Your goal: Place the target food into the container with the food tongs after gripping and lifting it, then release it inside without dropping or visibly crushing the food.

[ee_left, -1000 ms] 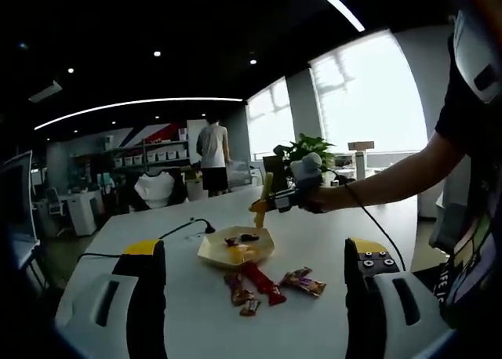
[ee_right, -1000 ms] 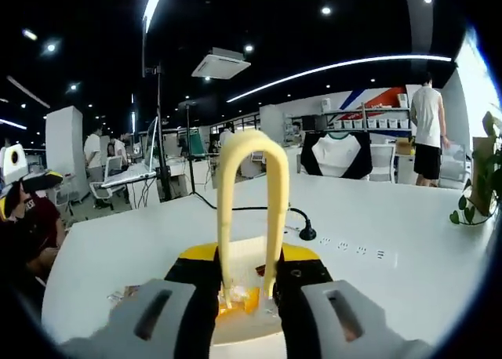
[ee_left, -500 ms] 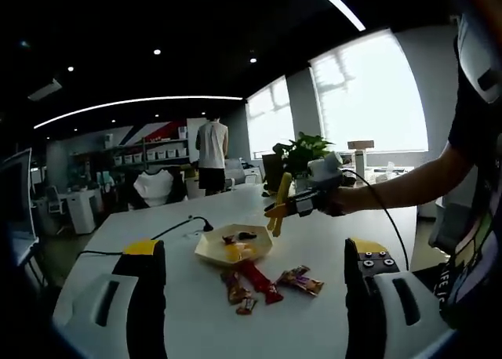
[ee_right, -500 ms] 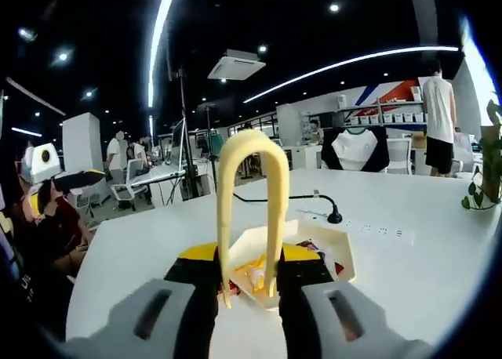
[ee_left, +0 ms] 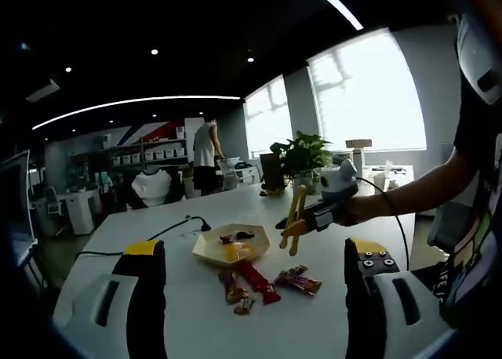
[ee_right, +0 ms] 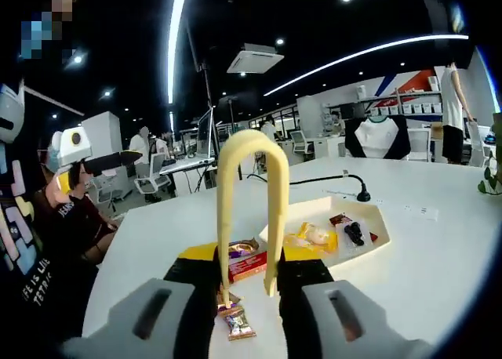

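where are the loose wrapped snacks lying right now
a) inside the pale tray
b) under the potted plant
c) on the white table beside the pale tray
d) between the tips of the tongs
c: the wrapped snacks lie on the white table just outside the pale tray, and the yellow tongs held by the right gripper hang above them with nothing between the tips.

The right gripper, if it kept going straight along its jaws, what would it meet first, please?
Probably the wrapped snacks on the table beside the tray; the tongs it holds point there, though depth is unclear.

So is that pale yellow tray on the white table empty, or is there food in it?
Not empty. The pale yellow tray holds several wrapped snacks; more wrapped snacks lie outside it.
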The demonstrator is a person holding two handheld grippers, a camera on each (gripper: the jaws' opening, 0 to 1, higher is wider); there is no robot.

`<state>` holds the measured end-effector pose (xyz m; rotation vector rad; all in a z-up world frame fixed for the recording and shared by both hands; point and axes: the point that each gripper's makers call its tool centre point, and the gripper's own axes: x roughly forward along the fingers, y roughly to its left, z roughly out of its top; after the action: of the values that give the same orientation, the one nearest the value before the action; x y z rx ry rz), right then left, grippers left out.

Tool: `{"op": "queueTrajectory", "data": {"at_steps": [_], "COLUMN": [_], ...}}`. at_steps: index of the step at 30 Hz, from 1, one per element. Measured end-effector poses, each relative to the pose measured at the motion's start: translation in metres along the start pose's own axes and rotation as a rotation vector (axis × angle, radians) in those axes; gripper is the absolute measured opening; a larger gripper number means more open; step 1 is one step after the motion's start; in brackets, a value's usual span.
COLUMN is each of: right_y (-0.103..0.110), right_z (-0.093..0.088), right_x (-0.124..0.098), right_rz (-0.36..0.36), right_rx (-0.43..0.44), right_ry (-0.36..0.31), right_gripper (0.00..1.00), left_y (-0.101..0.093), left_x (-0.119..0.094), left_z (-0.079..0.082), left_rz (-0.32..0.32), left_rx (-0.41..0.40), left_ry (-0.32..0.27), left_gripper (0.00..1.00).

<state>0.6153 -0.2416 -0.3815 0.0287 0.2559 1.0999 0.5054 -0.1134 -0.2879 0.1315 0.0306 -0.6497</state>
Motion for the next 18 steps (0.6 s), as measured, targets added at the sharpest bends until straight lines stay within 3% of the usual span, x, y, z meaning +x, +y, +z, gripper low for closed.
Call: {"op": "queueTrajectory", "data": {"at_steps": [6,14,18], "right_y": [0.011,0.012,0.017], "right_z": [-0.018,-0.036,-0.036], "right_x": [0.001,0.003,0.002], "right_rz": [0.037,0.033,0.037], "right_rx": [0.024,0.024,-0.032], "right_ry": [0.026,0.074,0.106], "right_gripper": [0.25,0.25,0.25], "left_y": [-0.001,-0.001,-0.001], "left_x": [0.0,0.0,0.0], "left_z": [-0.002,0.001,-0.002], "left_rz": [-0.004,-0.003,-0.012], "left_rx": [0.001,-0.002,0.014], "left_ry": [0.008,-0.001,0.007], "left_gripper": [1.0,1.0,1.0]}}
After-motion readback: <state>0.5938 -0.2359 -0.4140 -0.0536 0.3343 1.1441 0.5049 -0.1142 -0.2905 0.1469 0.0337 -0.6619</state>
